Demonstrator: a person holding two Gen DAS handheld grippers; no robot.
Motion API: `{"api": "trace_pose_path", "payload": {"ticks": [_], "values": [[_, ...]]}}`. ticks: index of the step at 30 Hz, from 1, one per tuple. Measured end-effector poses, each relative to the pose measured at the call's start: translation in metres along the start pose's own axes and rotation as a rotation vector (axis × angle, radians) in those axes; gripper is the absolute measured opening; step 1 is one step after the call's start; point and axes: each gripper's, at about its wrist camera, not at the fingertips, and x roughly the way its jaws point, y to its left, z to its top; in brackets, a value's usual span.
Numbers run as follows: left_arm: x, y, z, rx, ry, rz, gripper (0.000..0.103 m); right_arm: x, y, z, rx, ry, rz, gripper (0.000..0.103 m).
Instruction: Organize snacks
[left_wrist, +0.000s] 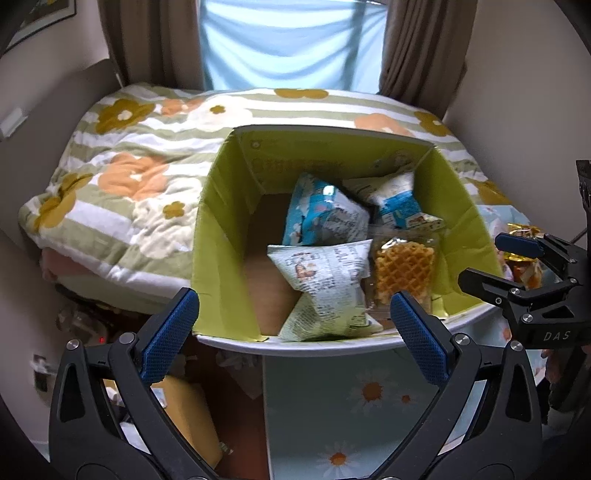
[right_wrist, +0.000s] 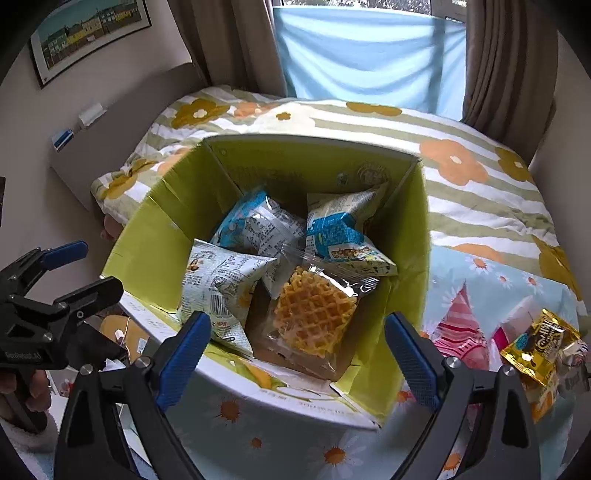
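Snacks mostly boxed, gold packet still out

Snacks sit in the green-lined box (right_wrist: 406, 236): waffle pack (right_wrist: 314, 317), white packet (right_wrist: 221, 280), two blue-and-white bags (right_wrist: 258, 225). Gold packet (right_wrist: 535, 347) lies on the daisy-print cloth (right_wrist: 480, 295) outside the box, right of the right tongs (right_wrist: 297, 354), long axis slanting away. Right tongs nearer; left tongs (left_wrist: 295, 336) well apart from it. Both tongs gape wide, gripping nothing. Readable: "DAS" on a tong body, "MPN" on the white packet; gold label blurred.

Each hand-held gripper (left_wrist: 293, 343) is black plastic with blue textured pads (left_wrist: 170, 334), silver screws and white lettering
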Motion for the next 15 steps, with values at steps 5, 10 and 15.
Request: {"api": "trace_pose_path", "payload": {"ticks": [5,10,15], "values": [[-0.006,-0.016,0.001,0.042,-0.014,-0.060,0.102,-0.022,-0.005,-0.007,0.033,-0.037,-0.038,0.094],[-0.010,-0.039,0.005,0.089,-0.031,-0.132,0.102,-0.049,-0.020,-0.018,0.088,-0.069,-0.082,0.094],[-0.012,-0.073,0.012,0.157,-0.058,-0.236,0.102,-0.079,-0.048,-0.028,0.161,-0.113,-0.161,0.094]]}}
